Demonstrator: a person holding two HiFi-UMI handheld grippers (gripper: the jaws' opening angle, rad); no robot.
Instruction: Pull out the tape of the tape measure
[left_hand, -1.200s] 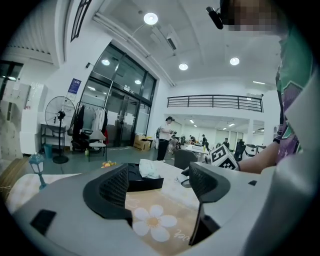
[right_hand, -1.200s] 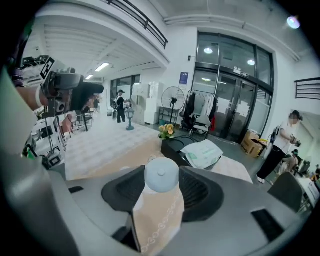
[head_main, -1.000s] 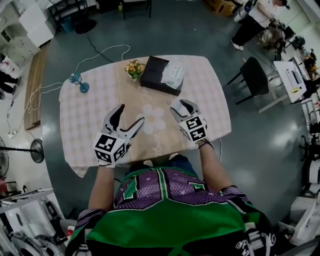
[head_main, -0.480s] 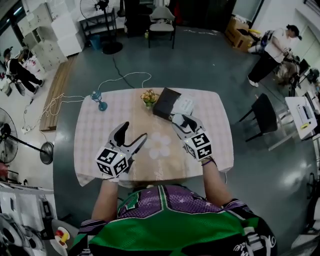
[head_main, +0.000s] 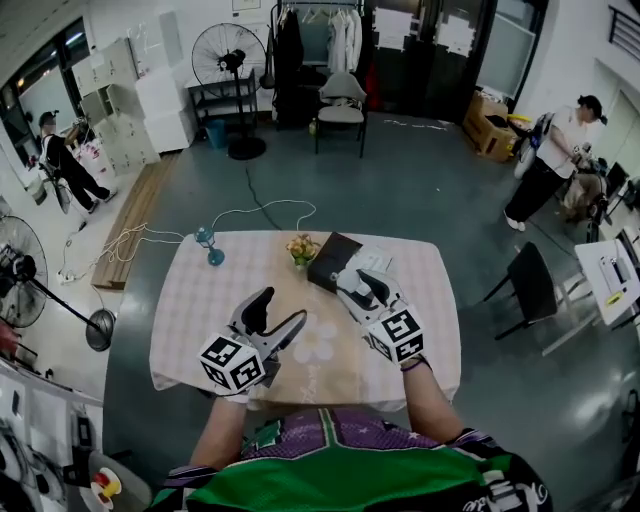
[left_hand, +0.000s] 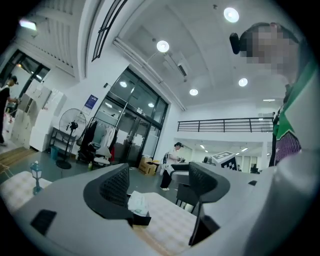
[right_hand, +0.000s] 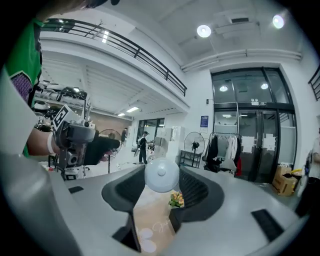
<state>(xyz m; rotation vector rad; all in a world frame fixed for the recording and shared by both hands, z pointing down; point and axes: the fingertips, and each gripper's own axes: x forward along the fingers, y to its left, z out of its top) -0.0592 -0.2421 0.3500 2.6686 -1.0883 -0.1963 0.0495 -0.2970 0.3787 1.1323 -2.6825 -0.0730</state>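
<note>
Along the cloth-covered table's (head_main: 180, 330) far edge: a small blue stand (head_main: 209, 246) near the left corner, a flower bunch (head_main: 299, 248) and a black box (head_main: 328, 262) mid-edge.

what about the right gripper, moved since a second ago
Yes. In the head view the right gripper has shifted toward the black box: its fingers, clamped on the white tape measure, sat short of it before and now overlap its near edge.

Round white ceiling lamps (left_hand: 162, 46) give bright, even light, with small glare halos. The smooth grey floor (head_main: 400, 180) carries a faint sheen and soft shadows. All views bow at the edges; both gripper views have black corners. The round white tape measure (right_hand: 161, 175) looks slightly soft.
</note>
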